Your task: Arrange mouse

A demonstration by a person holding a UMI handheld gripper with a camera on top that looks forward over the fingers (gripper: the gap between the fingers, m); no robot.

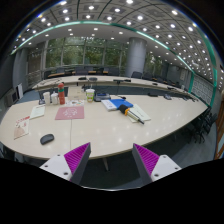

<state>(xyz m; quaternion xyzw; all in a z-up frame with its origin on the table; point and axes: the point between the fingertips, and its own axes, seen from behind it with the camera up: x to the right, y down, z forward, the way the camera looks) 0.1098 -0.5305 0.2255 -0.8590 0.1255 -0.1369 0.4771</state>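
A dark mouse (47,139) lies on the big pale curved table (110,128), near its front edge, left of and beyond my left finger. A pink mat (69,113) lies farther back on the table, beyond the mouse. My gripper (112,160) is open and empty, its purple pads (76,157) wide apart, held off the table's front edge. Nothing stands between the fingers.
Bottles and cups (58,96) stand at the back left of the table. Papers and a blue item (121,103) lie at the middle back, more papers (22,126) at the left. Chairs (203,122) stand at the right. The room beyond holds more desks.
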